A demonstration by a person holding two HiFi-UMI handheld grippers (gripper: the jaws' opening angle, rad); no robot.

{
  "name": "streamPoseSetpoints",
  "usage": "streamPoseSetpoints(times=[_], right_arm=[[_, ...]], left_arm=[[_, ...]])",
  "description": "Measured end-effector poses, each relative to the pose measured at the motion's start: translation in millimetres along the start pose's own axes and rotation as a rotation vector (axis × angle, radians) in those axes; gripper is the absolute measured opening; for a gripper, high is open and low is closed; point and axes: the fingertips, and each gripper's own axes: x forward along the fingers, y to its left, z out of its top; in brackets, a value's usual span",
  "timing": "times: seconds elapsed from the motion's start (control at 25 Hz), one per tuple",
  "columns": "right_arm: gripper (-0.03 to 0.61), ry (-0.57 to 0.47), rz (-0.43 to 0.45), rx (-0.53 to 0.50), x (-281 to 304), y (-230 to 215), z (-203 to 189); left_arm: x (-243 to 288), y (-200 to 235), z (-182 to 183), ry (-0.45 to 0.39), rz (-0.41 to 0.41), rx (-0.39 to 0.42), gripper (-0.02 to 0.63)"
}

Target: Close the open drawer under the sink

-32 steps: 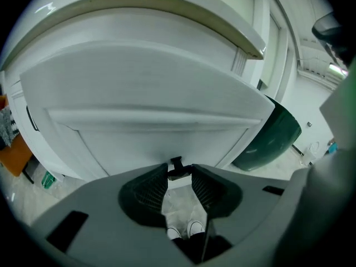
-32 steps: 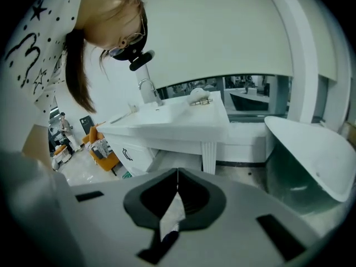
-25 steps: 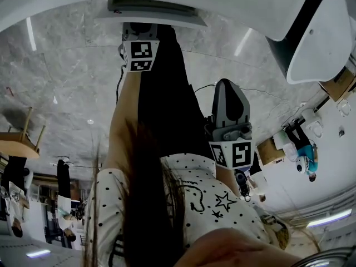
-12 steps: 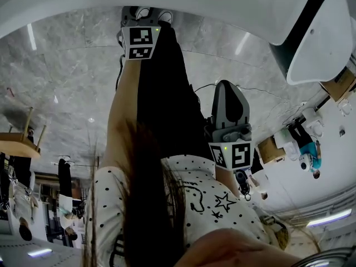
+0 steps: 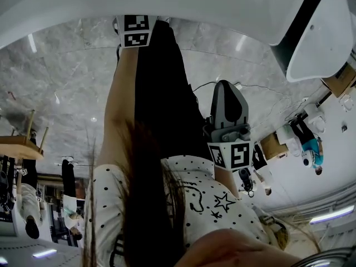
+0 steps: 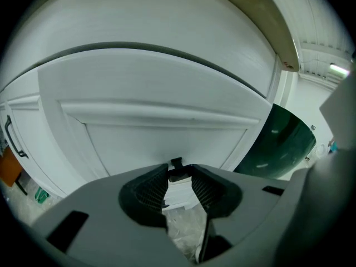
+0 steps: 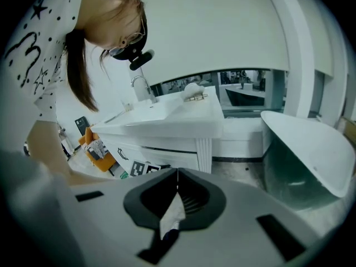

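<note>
Drawer front (image 6: 167, 141) just beyond slightly parted left gripper (image 6: 179, 171); right gripper (image 7: 177, 172) pressed together, empty.

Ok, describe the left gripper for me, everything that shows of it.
The left gripper has a broad, smooth grey body, plastic by its look, with two dark ribbed pads set in a dark recess. Its jaws stand a little apart with a narrow gap between them. It points straight at a white panelled cabinet front, close up. A small dark piece shows at the jaw tips; I cannot tell whether it touches them. In the head view its marker cube sits beyond the person's outstretched arm.
</note>
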Motion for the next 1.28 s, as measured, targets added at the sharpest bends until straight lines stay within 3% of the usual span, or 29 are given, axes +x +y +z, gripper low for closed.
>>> streamPoseSetpoints(times=[0.6,0.8,0.92,1.04,1.28], right_arm=[[0.014,0.007,-0.015,0.005,1,6,-4],[0.014,-0.014,-0.013,0.000,-1,12,2],[0.014,-0.025,-0.017,0.001,-2,14,5],[0.014,-0.044,-0.024,0.002,-7,13,10],[0.014,-0.104,-0.019,-0.025,-27,21,38]], left_arm=[[6,3,17,-0.043,-0.014,0.013,0.133],[-4,-4,-17,0.053,-0.032,-0.012,0.137],[-28,-12,-28,0.043,-0.033,-0.024,0.134],[-63,-17,-11,-0.016,-0.013,-0.046,0.030],[-142,-36,72,-0.149,-0.027,-0.077,0.006]])
